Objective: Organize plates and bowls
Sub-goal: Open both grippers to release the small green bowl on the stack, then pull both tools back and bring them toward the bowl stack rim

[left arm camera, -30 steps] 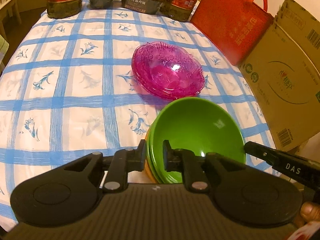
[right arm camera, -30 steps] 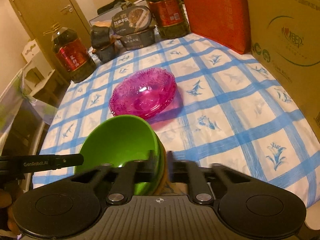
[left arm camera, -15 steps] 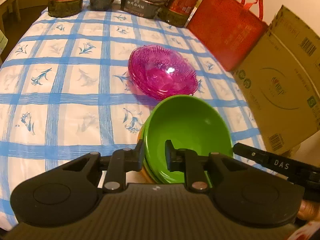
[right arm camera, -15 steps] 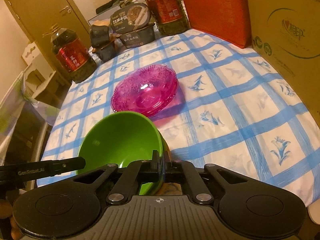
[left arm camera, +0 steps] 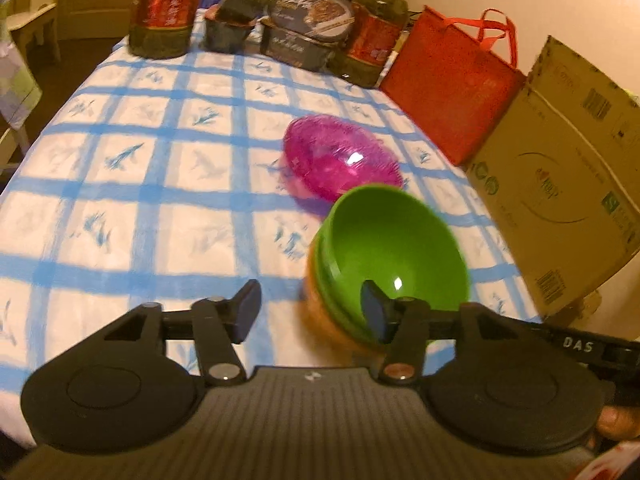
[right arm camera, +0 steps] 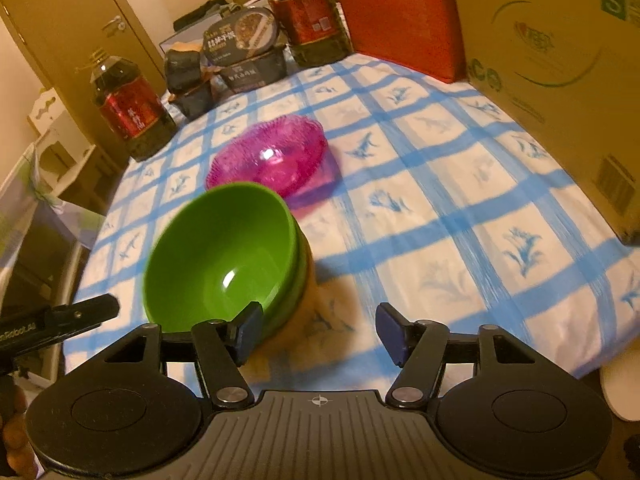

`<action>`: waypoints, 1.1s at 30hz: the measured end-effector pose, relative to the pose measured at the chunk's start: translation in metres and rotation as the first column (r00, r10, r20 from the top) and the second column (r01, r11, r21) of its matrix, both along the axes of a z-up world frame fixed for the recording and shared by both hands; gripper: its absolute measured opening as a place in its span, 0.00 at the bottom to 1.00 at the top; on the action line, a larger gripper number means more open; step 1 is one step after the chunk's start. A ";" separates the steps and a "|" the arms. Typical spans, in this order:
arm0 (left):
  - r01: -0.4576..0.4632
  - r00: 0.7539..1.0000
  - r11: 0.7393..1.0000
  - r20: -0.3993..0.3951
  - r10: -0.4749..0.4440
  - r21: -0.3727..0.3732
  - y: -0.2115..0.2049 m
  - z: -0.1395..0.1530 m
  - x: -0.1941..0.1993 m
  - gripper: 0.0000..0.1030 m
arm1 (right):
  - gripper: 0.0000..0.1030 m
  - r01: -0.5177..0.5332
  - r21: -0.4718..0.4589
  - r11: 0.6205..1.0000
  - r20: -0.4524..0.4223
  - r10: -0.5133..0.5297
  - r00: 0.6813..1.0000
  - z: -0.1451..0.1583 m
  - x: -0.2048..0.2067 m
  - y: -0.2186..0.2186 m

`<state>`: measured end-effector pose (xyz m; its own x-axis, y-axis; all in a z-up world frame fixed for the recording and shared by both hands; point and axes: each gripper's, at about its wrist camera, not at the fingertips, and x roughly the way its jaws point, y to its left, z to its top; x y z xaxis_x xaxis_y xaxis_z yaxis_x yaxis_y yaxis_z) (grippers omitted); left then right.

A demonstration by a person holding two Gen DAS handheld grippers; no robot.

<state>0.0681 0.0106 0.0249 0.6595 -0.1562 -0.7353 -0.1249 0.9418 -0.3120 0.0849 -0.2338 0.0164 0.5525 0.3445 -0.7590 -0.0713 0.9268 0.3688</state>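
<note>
A stack of green bowls nested in an orange bowl stands on the blue-checked tablecloth near its front edge. Behind it lies a stack of pink glass plates. My left gripper is at the stack's near-left rim, its jaws opening, with the pads clear of the bowls. My right gripper is at the near-right side of the green bowls, jaws opening too, and its left pad stands in front of the rim without pressing. The pink plates sit beyond.
Oil bottles and dark food boxes line the far edge. A red bag and a big cardboard box stand along the right side. The table's front edge is just under both grippers.
Both grippers were shut on the bowl stack's near rim. Both have now let go, spread their jaws and drawn back and apart, and the stack rests on the cloth.
</note>
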 end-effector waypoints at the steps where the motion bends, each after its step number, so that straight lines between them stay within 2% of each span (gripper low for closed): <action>1: -0.010 1.000 1.000 -0.005 0.010 0.006 0.002 -0.004 -0.005 0.58 | 0.63 0.002 -0.006 1.000 -0.004 -0.002 1.000 -0.002 -0.004 0.000; 7: -0.042 0.999 0.997 -0.028 0.044 0.068 0.004 -0.020 -0.031 0.80 | 0.70 -0.008 -0.032 0.999 -0.035 0.007 0.999 -0.017 -0.027 0.004; 10: -0.041 0.998 0.994 -0.045 0.046 0.102 0.003 -0.025 -0.039 0.81 | 0.70 -0.014 -0.030 0.999 -0.055 0.012 0.998 -0.023 -0.034 0.006; 17: -0.036 0.996 0.991 -0.073 0.045 0.126 -0.002 -0.033 -0.049 0.81 | 0.71 -0.025 -0.025 0.999 -0.068 0.024 0.997 -0.026 -0.041 0.012; 33: -0.040 0.996 0.996 -0.075 0.045 0.079 -0.002 -0.030 -0.047 0.81 | 0.71 -0.019 -0.020 1.000 -0.054 0.018 0.998 -0.023 -0.041 0.012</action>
<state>0.0215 0.0088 -0.0053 0.6056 -0.0701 -0.7926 -0.1860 0.9560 -0.2267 0.0438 -0.2221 -0.0065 0.5043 0.3380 -0.7946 -0.0687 0.9330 0.3532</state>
